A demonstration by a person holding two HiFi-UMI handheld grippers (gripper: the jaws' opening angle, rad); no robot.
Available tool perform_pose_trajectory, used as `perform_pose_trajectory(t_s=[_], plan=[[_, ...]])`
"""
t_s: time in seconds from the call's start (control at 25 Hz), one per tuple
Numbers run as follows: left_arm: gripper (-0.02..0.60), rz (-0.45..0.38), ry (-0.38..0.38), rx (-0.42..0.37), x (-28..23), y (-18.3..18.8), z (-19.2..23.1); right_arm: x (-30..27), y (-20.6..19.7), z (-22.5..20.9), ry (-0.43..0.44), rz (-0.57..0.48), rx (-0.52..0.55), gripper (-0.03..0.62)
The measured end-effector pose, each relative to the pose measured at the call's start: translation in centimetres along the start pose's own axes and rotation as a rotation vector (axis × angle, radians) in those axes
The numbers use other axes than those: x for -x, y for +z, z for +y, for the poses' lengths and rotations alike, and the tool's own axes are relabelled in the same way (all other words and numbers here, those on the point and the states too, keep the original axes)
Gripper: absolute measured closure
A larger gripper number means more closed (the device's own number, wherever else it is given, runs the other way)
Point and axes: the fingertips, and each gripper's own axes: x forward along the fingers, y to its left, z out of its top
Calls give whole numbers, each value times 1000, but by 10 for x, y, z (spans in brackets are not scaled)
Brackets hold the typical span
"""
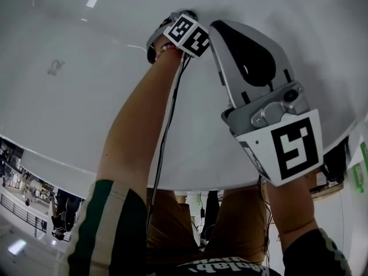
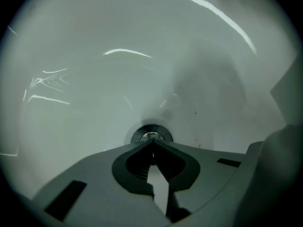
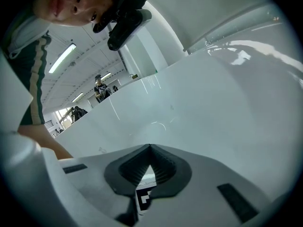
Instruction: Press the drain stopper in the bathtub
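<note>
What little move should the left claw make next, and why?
Probably push the left claw a little further forward, straight onto the round shiny metal drain stopper. Its jaws are closed to a point and aimed right at the stopper in the white bathtub. I cannot tell whether they are already touching it.

The left gripper view was dim and grey-green. Thin white streaks of glare curved over the bathtub above and to the left of the drain stopper, and a soft shadow spread up and to its right. The drain stopper looked slightly smeared. Both gripper views bowed outward and went black at the corners. Ceiling strip lights made the right gripper view brighter.
</note>
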Motion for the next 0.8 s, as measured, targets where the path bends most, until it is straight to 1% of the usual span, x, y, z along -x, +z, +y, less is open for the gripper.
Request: perform_pose_trajectory(t_s=[0.08, 0.32, 0.48, 0.68, 0.8], plan=[[569, 0, 9, 0, 0, -2, 2, -3, 1, 0, -3, -7, -1, 580], [569, -14, 84, 4, 2, -5, 3, -5, 0, 9, 16, 0, 28, 580], [569, -30, 76, 12, 5, -3, 0, 0, 2, 7, 13, -6, 21, 580], [569, -39, 61, -5, 11, -2, 1, 0, 7, 7, 13, -28, 17, 580], [569, -81, 62, -37, 12, -5, 0, 1, 9, 7, 21, -35, 21, 580]])
